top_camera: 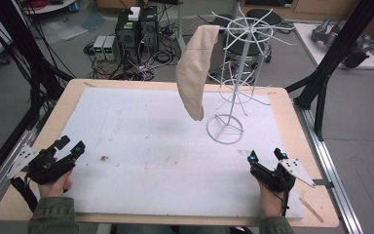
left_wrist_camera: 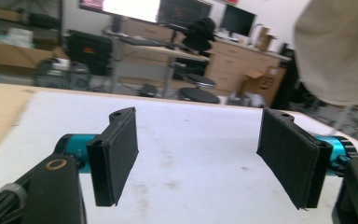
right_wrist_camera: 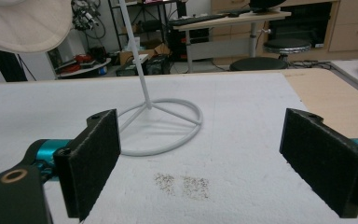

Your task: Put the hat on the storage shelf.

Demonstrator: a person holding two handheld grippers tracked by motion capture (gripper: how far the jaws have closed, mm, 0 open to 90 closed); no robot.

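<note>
High view showed the left tool (top_camera: 73,146) held low over the near-left corner of the bench (top_camera: 282,97), tilted toward the middle, its jaws spread and gripping nothing. The right tool (top_camera: 266,156) sat near the front-right edge, pointing away from the person, likewise released. A beige cloth (top_camera: 193,73) hung from the top ring of a white wire rack (top_camera: 233,73) standing at the back right on the white mat (top_camera: 151,146), with a wide bare stretch between both tools and the rack. Left gripper view looked level across the mat, the pads (left_wrist_camera: 116,154) well apart with bare mat between them and the cloth (left_wrist_camera: 340,51) up at the right. Right gripper view had the rack's round base (right_wrist_camera: 161,126) ahead on the mat, the cloth's hem (right_wrist_camera: 25,23) at upper left, and the bench's wooden edge to the right.
</note>
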